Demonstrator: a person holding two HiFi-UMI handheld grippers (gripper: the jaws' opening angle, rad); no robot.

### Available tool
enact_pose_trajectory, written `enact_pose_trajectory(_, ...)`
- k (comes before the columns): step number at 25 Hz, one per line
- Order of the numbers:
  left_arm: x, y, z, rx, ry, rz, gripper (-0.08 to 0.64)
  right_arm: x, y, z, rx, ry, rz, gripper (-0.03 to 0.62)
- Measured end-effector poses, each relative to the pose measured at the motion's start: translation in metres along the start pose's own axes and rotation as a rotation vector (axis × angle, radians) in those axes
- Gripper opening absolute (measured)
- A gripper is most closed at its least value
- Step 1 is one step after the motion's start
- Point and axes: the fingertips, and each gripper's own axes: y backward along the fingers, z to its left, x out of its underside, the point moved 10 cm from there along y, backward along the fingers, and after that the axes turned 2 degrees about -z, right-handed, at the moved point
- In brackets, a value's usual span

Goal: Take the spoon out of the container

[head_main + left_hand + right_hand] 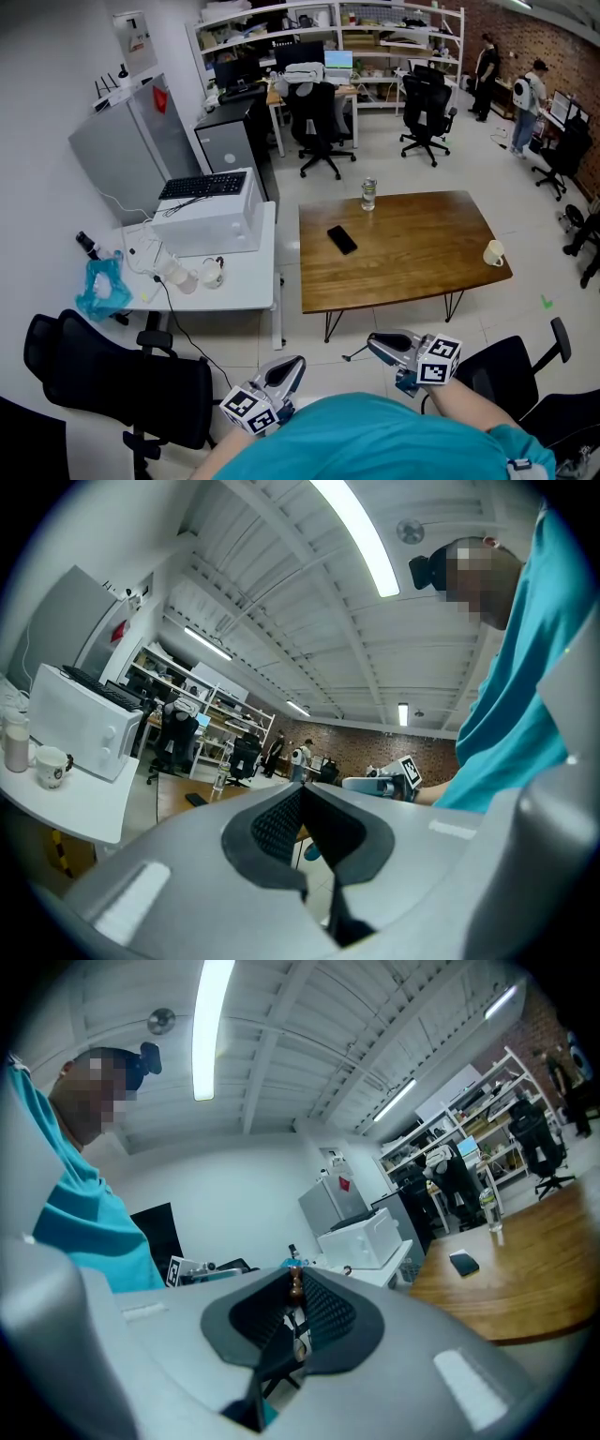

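Observation:
Both grippers are held close to the person's teal shirt, above the floor and short of the wooden table (412,267). My right gripper (372,342) is shut on a thin spoon (356,353) that sticks out to the left of its tip. In the right gripper view a brown turned handle of the spoon (296,1284) stands between the dark pads of the right gripper (295,1274). My left gripper (298,361) points up and right; in its own view the left gripper (302,789) has its pads together with nothing between them. A cream mug (493,252) stands at the table's right edge.
On the wooden table lie a black phone (342,239) and a glass jar (368,193). A white desk (239,286) to the left carries a white box, a keyboard and a small cup (213,272). Black office chairs (122,384) flank the person. People stand at the far right.

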Motion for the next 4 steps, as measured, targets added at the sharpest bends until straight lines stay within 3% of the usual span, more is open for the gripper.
enact_pose_trajectory(4, -0.0018, 0.0076, 0.0095, 0.002, 0.001, -0.001, -0.003, 0.0019, -0.0113, 0.0027, 0.003, 0.001, -0.004, 0.040)
